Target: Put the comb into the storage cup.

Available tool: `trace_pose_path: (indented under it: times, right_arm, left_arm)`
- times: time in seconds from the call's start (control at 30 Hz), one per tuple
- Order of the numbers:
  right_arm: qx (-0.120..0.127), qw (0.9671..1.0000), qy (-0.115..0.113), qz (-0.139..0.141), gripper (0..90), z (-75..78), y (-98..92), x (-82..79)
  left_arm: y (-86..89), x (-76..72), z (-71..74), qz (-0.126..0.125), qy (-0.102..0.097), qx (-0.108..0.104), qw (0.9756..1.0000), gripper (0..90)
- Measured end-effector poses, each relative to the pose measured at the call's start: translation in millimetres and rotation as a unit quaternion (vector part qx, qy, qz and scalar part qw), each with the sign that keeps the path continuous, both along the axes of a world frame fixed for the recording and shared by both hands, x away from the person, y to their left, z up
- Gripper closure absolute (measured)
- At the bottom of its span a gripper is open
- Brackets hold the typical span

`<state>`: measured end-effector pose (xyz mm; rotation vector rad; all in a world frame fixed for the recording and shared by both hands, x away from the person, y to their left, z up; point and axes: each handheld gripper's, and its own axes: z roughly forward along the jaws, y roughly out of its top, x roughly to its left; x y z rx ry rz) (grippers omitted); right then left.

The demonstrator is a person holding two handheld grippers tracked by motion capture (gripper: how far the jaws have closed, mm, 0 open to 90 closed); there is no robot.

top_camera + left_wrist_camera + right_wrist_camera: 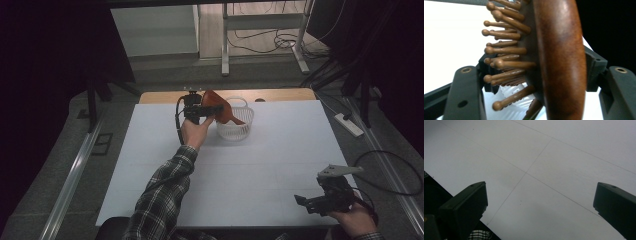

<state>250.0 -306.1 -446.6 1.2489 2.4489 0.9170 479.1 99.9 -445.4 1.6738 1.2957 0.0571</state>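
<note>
Two hand-held grippers noted. Left hand-held gripper [207, 111] has its jaws partly spread around the wooden hairbrush [220, 111] over the white basket [235, 125]; release squarely inside its rim. Right hand-held gripper [305, 201], spread and empty, sits well apart.

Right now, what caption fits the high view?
Left hand-held gripper lowers a wooden hairbrush into the white basket.
</note>
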Motion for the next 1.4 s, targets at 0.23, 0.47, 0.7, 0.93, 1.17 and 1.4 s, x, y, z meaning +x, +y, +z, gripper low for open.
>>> trace_pose_path:
  times: [0.23, 0.47, 0.7, 0.93, 1.17, 1.4]
  right_arm:
    - [-0.001, 1.0000, 0.000, 0.000, 0.0, -0.1, 0.1, -0.2]
    - [-0.002, 1.0000, 0.000, 0.001, 0.0, -0.1, 0.3, -0.3]
    - [-0.002, 1.0000, 0.000, 0.001, 0.0, -0.2, 0.3, -0.2]
    - [-0.001, 1.0000, 0.000, 0.002, 0.0, -0.1, 0.4, -0.4]
    - [-0.001, 1.0000, 0.000, 0.005, 0.0, -0.1, 0.6, -0.5]
    - [-0.003, 1.0000, 0.000, 0.006, 0.0, -0.3, 0.8, -0.4]
  left_arm:
    - [0.4, 0.4, 2.6, -0.005, -0.004, 0.018, 0.9998, 24.3]
    - [5.2, 0.2, 4.5, -0.010, -0.009, 0.030, 0.9994, 19.8]
    - [8.4, -0.1, 7.8, -0.025, -0.021, 0.045, 0.9985, 13.3]
    - [11.6, 0.3, 10.1, -0.054, -0.029, 0.058, 0.9965, 9.2]
    - [13.7, -1.6, 14.4, -0.080, -0.054, 0.082, 0.9919, 5.1]
    - [15.3, -2.4, 17.0, -0.102, -0.079, 0.106, 0.9859, 2.5]
